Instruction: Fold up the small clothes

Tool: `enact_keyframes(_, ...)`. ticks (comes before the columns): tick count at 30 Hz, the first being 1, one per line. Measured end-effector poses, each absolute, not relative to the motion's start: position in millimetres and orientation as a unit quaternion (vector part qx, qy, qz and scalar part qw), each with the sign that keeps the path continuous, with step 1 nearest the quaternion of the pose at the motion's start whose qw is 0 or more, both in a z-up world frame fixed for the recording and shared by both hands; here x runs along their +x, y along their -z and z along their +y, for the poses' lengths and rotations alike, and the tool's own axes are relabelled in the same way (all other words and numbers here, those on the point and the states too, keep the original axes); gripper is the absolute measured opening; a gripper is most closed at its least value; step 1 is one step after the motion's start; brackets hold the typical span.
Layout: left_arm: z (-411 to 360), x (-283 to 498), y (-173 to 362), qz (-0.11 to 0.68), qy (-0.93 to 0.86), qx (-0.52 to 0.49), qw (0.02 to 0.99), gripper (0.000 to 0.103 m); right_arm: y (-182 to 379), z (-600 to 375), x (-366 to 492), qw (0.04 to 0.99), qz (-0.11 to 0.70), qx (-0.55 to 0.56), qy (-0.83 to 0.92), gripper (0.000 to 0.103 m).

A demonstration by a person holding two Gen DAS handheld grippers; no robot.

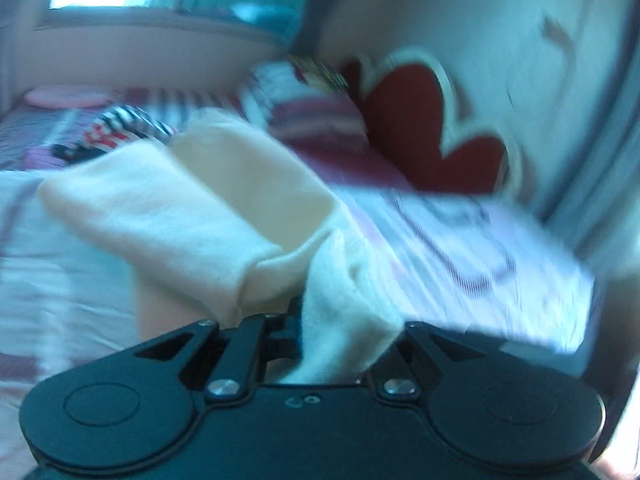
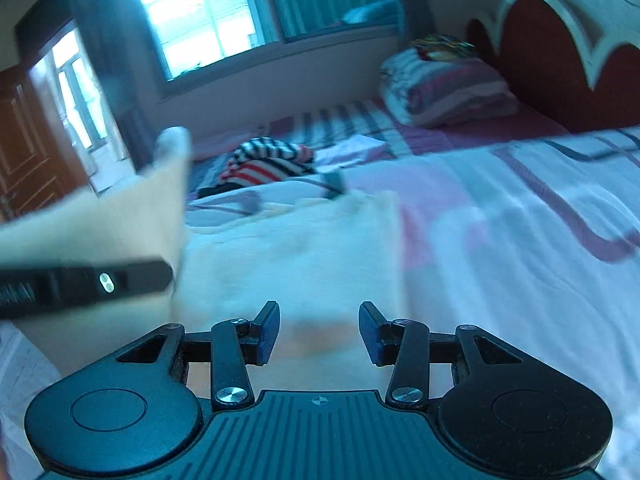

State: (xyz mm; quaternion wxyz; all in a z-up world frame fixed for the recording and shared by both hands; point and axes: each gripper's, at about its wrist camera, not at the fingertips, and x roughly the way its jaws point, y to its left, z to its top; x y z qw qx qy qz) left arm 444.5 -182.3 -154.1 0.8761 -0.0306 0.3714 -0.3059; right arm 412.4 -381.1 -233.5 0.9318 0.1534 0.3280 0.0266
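Bed [image 2: 520,240] w/ striped sheet takes up most of both views; folded bedding [image 2: 444,88] sits by the red headboard [image 2: 560,60], well apart from the work. Cream garment [image 2: 292,256] is the piece in hand: part lies flat on the sheet just ahead of the right claw [image 2: 319,330], part is lifted off the bed. Fold looks mid-way, prob. first fold, not laid down yet. Striped garment [image 2: 268,162] lies bunched farther back, apparently untouched, so at least one more to do. Left claw [image 1: 312,332] is clamped tight on a cream edge. Right claw is partly apart, nothing between its pads.
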Motion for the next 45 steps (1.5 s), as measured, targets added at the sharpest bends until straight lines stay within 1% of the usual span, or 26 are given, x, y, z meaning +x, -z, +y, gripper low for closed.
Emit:
enact_keyframes(2,-203,435,173,0.394,0.315,0.01,0.864,0.007,234,-404,401,0.928,0.334,0.167,-0.011,0.044)
enact_keyframes(4,-214,425,187,0.411,0.319,0.038,0.853,0.019,232,-422,390,0.925,0.336,0.177,-0.001,0.044)
enact_keyframes(5,-213,419,189,0.411,0.319,0.039,0.853,0.022,232,-428,385,0.924,0.337,0.182,0.003,0.044)
enact_keyframes(6,-212,413,189,0.409,0.323,0.034,0.853,0.029,231,-433,382,0.923,0.337,0.188,0.004,0.044)
enact_keyframes(7,-208,406,189,0.409,0.33,0.028,0.851,0.04,228,-438,378,0.921,0.336,0.196,0.005,0.044)
enact_keyframes(8,-202,399,187,0.411,0.337,0.023,0.847,0.046,225,-442,375,0.92,0.333,0.205,0.001,0.044)
enact_keyframes(9,-199,393,184,0.413,0.347,0.019,0.842,0.058,222,-444,374,0.919,0.332,0.215,-0.007,0.044)
enact_keyframes(10,-196,393,181,0.412,0.355,0.014,0.839,0.064,220,-445,372,0.915,0.331,0.229,-0.021,0.044)
enact_keyframes(13,-180,379,172,0.41,0.36,0.0,0.838,0.064,213,-438,370,0.907,0.331,0.254,-0.061,0.044)
enact_keyframes(17,-157,383,161,0.399,0.33,-0.034,0.855,0.064,215,-425,382,0.897,0.344,0.266,-0.08,0.044)
enact_keyframes(20,-137,399,159,0.386,0.276,-0.056,0.878,0.064,224,-423,399,0.885,0.353,0.29,-0.085,0.044)
enact_keyframes(24,-121,429,163,0.389,0.219,-0.089,0.89,0.063,235,-422,420,0.871,0.359,0.321,-0.097,0.044)
enact_keyframes(29,-120,453,171,0.397,0.192,-0.095,0.892,0.063,244,-418,433,0.864,0.359,0.338,-0.1,0.044)
enact_keyframes(30,-117,456,174,0.4,0.187,-0.103,0.891,0.063,243,-418,432,0.864,0.356,0.342,-0.1,0.042)
enact_keyframes(31,-114,458,176,0.403,0.185,-0.11,0.89,0.063,242,-417,434,0.866,0.356,0.338,-0.098,0.029)
enact_keyframes(32,-114,461,178,0.406,0.183,-0.115,0.888,0.063,240,-415,435,0.868,0.357,0.33,-0.101,0.022)
enact_keyframes(33,-113,462,180,0.408,0.18,-0.118,0.887,0.063,237,-413,435,0.87,0.357,0.324,-0.106,0.019)
enact_keyframes(34,-113,464,182,0.409,0.18,-0.122,0.886,0.063,233,-412,433,0.875,0.354,0.314,-0.106,0.017)
enact_keyframes(36,-117,466,183,0.41,0.179,-0.122,0.886,0.063,220,-406,430,0.894,0.34,0.27,-0.108,0.016)
enact_keyframes(39,-124,467,185,0.409,0.182,-0.12,0.886,0.063,205,-407,426,0.907,0.332,0.234,-0.112,0.015)
enact_keyframes(41,-128,465,187,0.411,0.187,-0.121,0.884,0.063,203,-413,426,0.909,0.334,0.223,-0.108,0.014)
enact_keyframes(43,-133,460,192,0.42,0.196,-0.124,0.877,0.063,207,-422,422,0.908,0.341,0.224,-0.092,0.008)
enact_keyframes(45,-139,454,199,0.431,0.203,-0.116,0.871,0.064,216,-430,417,0.904,0.348,0.234,-0.085,0.008)
